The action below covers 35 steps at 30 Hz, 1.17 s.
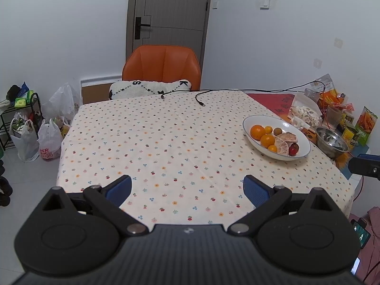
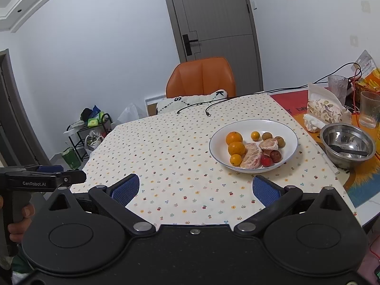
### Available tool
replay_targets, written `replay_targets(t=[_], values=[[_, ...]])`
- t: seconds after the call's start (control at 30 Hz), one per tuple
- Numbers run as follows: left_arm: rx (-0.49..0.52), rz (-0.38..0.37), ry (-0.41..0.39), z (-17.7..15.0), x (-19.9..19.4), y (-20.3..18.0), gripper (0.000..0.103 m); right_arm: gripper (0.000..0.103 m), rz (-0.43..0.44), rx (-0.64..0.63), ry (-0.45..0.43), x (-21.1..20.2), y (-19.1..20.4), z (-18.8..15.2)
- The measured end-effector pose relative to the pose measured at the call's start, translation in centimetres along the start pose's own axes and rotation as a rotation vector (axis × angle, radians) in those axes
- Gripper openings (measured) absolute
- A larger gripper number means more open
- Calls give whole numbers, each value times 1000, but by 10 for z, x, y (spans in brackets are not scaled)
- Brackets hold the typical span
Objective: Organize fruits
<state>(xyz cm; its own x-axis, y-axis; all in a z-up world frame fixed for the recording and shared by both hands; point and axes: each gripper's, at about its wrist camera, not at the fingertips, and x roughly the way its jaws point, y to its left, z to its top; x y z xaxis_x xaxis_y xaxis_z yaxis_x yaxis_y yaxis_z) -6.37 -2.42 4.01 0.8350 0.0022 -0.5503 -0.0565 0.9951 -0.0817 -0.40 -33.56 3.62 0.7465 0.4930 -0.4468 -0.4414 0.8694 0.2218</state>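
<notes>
White plate (image 2: 288, 128) holds oranges (image 2: 234, 137), peeled segments (image 2: 251, 158), red fruit (image 2: 266, 160); left claw (image 1: 187, 187), right claw (image 2: 195, 189) both apart, empty.

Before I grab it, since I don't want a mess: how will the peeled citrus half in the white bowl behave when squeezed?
The peeled citrus half looks soft with bare membrane, so it will probably squash or leak under a firm pinch. It leans on the oranges, so lifting it may set them rolling in the bowl. Its flat shape seems unlikely to roll.
</notes>
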Motion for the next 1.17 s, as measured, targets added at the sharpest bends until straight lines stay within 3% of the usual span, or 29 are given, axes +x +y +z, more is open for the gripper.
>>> replay_targets(t=[1.17], values=[[16,-33,-13,-1,1,-11,99,103,-21,18,9,5,-10,-4]])
